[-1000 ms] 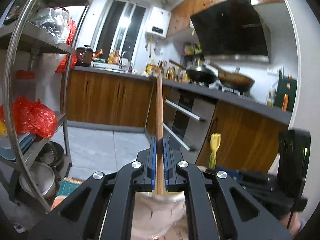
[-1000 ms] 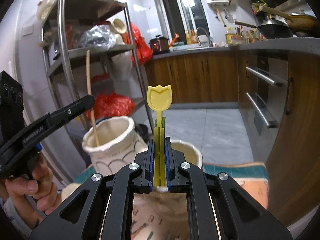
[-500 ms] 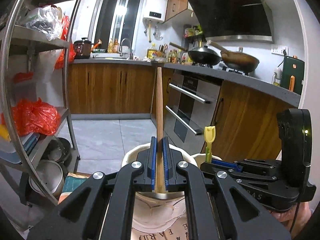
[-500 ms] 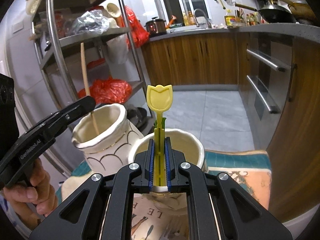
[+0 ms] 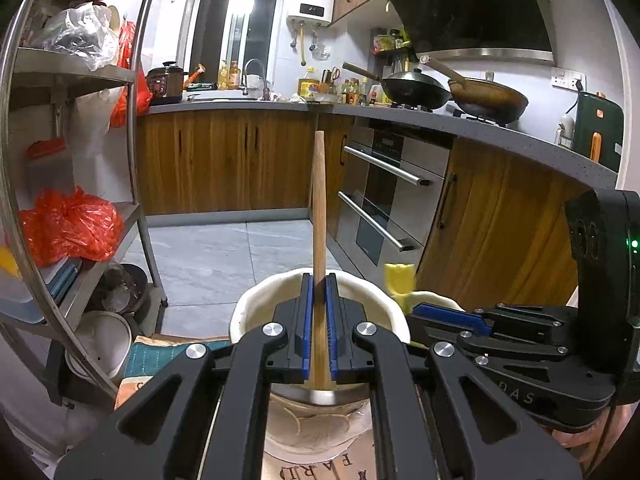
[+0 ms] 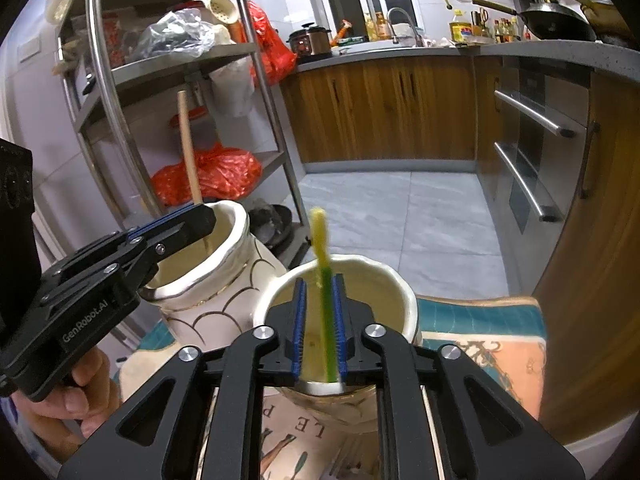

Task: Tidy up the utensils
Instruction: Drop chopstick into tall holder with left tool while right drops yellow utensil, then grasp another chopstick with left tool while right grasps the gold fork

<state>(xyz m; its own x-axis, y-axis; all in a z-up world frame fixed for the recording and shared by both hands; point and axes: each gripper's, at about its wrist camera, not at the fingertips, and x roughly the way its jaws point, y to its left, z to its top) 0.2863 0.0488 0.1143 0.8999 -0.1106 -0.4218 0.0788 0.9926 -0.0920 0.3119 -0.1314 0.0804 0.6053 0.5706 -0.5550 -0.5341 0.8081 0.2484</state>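
Observation:
My left gripper (image 5: 319,308) is shut on a wooden stick utensil (image 5: 319,216), which stands upright with its lower end inside a cream ceramic vase (image 5: 256,300). In the right wrist view that vase (image 6: 224,280) stands left of a second cream vase (image 6: 400,292). My right gripper (image 6: 319,320) has its jaws slightly apart around a yellow-green tulip-topped utensil (image 6: 322,248), which leans loose inside the second vase. The left gripper (image 6: 176,224) shows at the left there, and the right gripper (image 5: 448,314) shows at the right in the left wrist view.
Both vases stand on a patterned cloth (image 6: 492,344) on a small table. A steel rack (image 5: 132,160) with bags and pots stands to the left. Wooden cabinets, an oven (image 5: 384,200) and a counter with woks lie beyond, across a grey tiled floor.
Both grippers lowered their utensils into the vases. The right jaws parted, and the tulip utensil now tilts loose. The left jaws stay shut on the stick.

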